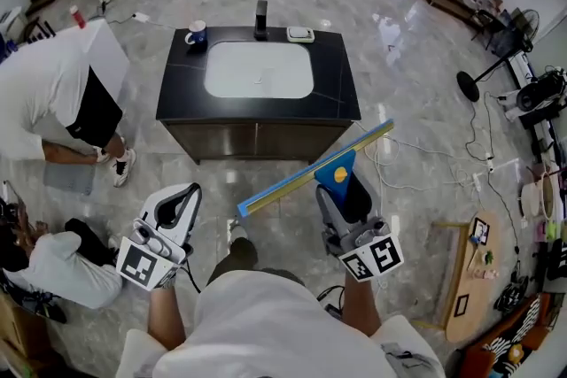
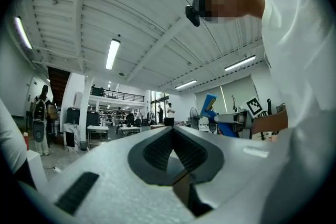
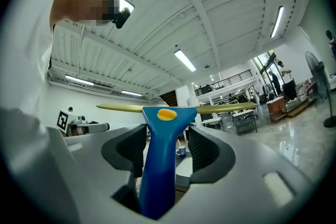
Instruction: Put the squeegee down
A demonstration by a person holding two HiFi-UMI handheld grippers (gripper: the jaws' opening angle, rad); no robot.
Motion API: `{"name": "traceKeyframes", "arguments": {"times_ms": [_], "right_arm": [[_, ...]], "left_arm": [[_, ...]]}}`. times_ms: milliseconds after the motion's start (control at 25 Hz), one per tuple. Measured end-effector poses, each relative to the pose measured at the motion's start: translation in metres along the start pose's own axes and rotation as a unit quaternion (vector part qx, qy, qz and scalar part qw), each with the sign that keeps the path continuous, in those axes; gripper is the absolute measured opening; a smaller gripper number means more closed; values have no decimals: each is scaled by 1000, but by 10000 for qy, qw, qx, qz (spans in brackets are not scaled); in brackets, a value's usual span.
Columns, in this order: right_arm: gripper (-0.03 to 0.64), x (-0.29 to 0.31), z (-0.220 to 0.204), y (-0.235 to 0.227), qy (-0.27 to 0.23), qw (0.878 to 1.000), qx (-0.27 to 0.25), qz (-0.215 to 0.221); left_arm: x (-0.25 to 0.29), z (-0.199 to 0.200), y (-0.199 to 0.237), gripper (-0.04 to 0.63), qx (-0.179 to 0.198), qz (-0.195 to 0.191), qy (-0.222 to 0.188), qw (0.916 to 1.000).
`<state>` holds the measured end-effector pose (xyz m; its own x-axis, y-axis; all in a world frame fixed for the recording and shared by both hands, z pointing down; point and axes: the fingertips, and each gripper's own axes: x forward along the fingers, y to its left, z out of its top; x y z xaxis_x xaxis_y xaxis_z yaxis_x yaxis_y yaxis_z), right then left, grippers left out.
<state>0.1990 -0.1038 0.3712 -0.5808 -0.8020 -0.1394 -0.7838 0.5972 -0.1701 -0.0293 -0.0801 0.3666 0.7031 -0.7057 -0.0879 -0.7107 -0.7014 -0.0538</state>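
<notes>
My right gripper is shut on the blue handle of a squeegee, whose long yellow blade slants up to the right over the floor. In the right gripper view the handle stands upright between the dark pads, with the blade level across the top. At my lower left, the left gripper is shut with nothing in it; its pads meet at a point. Both grippers hang in the air in front of a black counter with a white sink basin.
On the counter's far edge stand a blue-and-white mug, a dark faucet and a small white dish. One person crouches left of the counter, another sits at lower left. Cables and stands crowd the right.
</notes>
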Motion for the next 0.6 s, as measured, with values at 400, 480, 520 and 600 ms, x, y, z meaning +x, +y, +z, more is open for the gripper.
{"name": "traceKeyframes", "arguments": {"times_ms": [400,480,520,600], "right_arm": [[261,108,-32,-40,370,9989,169,245],[261,125,-35,-53,438,9981,174,399],[261,133,-34,-57,456,9976,171,484],[261,147,-32,-65,459,9968,153,632]], "left_arm": [[62,-21,84,-2,-146,85,42,9998],[69,-24,90,-2,-160,251,49,9995],[72,-26,92,-2,-171,344,82,9992],[76,-28,96,-2,-172,502,162,9985]]}}
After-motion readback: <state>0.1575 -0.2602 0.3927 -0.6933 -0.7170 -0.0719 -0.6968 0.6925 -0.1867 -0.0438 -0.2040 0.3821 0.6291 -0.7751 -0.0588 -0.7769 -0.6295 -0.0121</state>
